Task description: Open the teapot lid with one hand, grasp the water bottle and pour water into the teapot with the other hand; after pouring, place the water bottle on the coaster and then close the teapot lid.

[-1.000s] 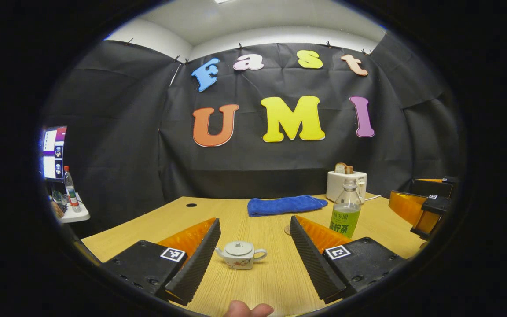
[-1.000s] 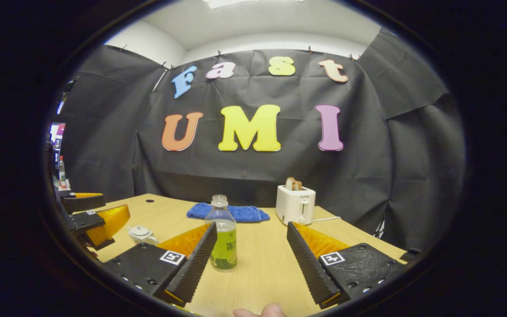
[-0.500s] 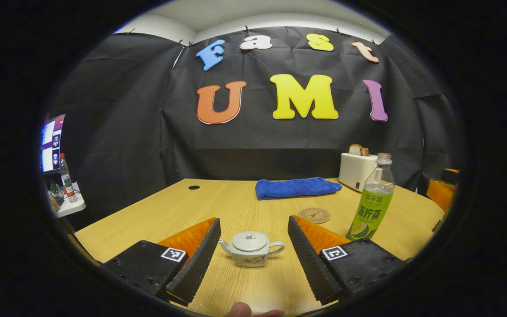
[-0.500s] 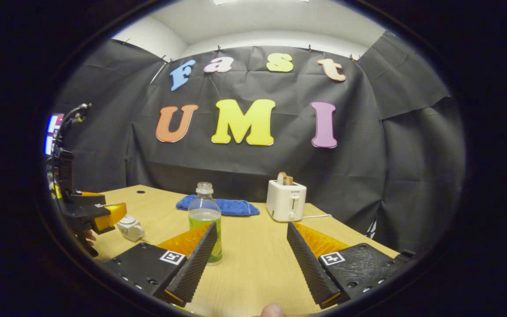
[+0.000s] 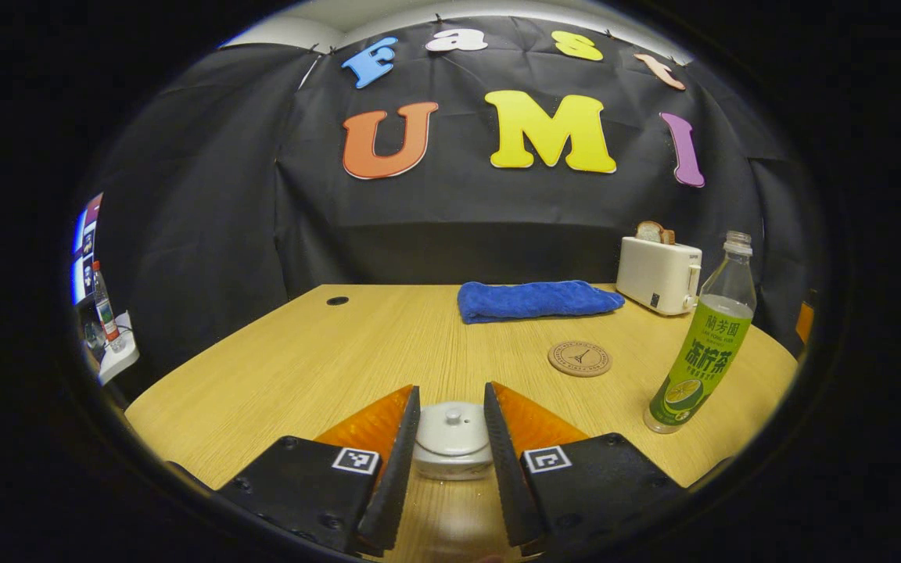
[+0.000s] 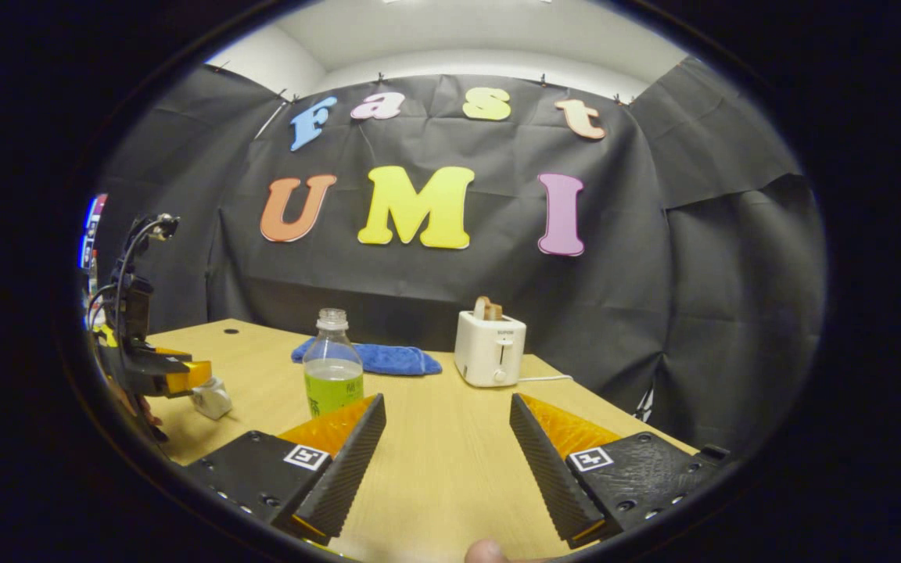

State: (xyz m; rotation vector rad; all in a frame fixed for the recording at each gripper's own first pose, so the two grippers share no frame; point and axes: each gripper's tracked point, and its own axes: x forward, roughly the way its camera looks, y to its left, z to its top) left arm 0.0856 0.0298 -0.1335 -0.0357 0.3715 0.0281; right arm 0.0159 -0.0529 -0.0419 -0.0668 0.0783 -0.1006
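1. Teapot (image 5: pixel 452 438), near edge: lid on, my left tongs (image 5: pixel 447 461) closing around it; contact uncertain.
2. Right tongs (image 6: pixel 446 461): released, empty.
3. Bottle (image 5: pixel 702 344), right: unpoured; coaster (image 5: pixel 579 358) bare.

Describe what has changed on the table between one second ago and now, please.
The left gripper came down and forward over the teapot, and its jaws narrowed from wide open to flank the lid; contact cannot be confirmed. The right gripper drifted slightly and stayed open. The water bottle, coaster, blue towel and toaster stayed put.
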